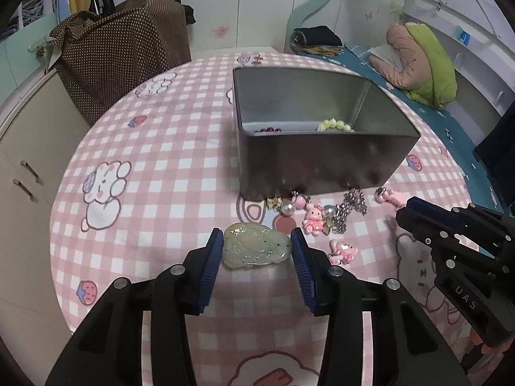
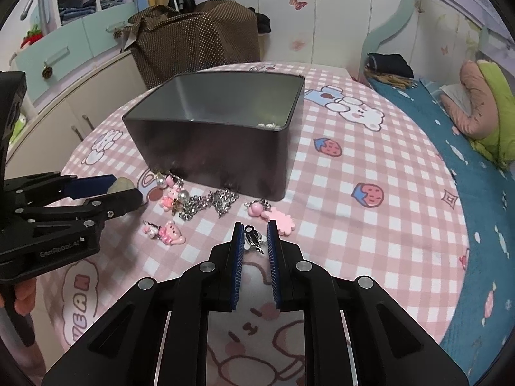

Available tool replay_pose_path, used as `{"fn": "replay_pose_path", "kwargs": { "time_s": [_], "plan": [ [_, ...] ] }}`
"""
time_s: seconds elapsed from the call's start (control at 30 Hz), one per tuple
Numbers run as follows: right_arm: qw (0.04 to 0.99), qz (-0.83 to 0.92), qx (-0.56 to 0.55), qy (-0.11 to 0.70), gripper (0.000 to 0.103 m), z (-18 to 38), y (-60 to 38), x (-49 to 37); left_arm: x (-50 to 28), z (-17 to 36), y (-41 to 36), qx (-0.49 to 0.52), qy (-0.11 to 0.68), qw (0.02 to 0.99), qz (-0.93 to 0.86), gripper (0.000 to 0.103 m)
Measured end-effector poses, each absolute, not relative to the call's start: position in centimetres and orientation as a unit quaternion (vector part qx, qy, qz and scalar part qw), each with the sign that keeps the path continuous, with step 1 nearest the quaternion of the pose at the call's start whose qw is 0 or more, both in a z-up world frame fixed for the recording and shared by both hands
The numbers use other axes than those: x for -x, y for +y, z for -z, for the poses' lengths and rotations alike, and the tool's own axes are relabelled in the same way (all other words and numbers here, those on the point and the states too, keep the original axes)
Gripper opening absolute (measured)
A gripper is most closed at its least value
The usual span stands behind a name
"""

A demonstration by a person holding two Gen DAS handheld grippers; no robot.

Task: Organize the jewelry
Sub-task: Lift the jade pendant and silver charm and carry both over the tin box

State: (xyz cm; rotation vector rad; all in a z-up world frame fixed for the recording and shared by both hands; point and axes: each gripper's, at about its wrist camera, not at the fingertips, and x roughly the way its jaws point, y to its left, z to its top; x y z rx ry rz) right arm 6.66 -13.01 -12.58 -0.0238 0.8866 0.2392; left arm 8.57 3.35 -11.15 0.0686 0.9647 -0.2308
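A pale green jade pendant [image 1: 254, 248] lies on the pink checked tablecloth [image 1: 167, 148] between the fingers of my left gripper [image 1: 257, 241], whose pads touch its two sides. My right gripper [image 2: 256, 234] stands around a small silver and black clip [image 2: 252, 238] with gaps on both sides, open. A dark metal tin [image 1: 322, 157] stands behind, holding yellow-green beads [image 1: 334, 125] and dark beads [image 1: 268, 129]. In front of it lie a silver chain [image 2: 209, 202], pearl charms [image 2: 183, 195] and pink charms [image 2: 172, 233].
A pink flower-shaped charm [image 2: 276, 215] lies just right of the right gripper's tip. A brown dotted bag [image 1: 125, 48] sits beyond the table's far edge. A bed with a blue cover [image 2: 466, 148] runs along the right side.
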Motion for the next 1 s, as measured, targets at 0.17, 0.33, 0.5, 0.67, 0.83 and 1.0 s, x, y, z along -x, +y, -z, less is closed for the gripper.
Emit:
{"fn": "replay_pose_path", "kwargs": {
  "time_s": [0.17, 0.33, 0.5, 0.67, 0.83, 1.0],
  "plan": [
    [0.904, -0.114, 0.015, 0.411, 0.015, 11.2, -13.2, -6.7, -8.5, 9.7, 3.4, -0.034, 0.447, 0.887, 0.109, 0.041],
    [0.915, -0.112, 0.017, 0.388, 0.015, 9.3, -13.4, -6.7, -8.6, 8.1, 3.5, -0.030, 0.430, 0.896, 0.110, 0.041],
    [0.924, -0.117, 0.017, 0.364, 0.015, 7.4, -13.3, -6.7, -8.8, 6.3, 3.5, -0.029, 0.410, 0.904, 0.117, 0.041],
    [0.931, -0.118, 0.014, 0.345, 0.015, 5.9, -13.1, -7.2, -9.2, 4.5, 3.2, -0.020, 0.391, 0.911, 0.128, 0.041],
    [0.934, -0.122, 0.016, 0.336, 0.015, 5.0, -12.8, -8.3, -10.2, 3.4, 2.5, -0.023, 0.378, 0.916, 0.133, 0.041],
    [0.932, -0.123, 0.015, 0.339, 0.015, 5.0, -12.5, -9.7, -11.6, 3.2, 1.8, -0.024, 0.377, 0.916, 0.136, 0.041]
  ]
}}
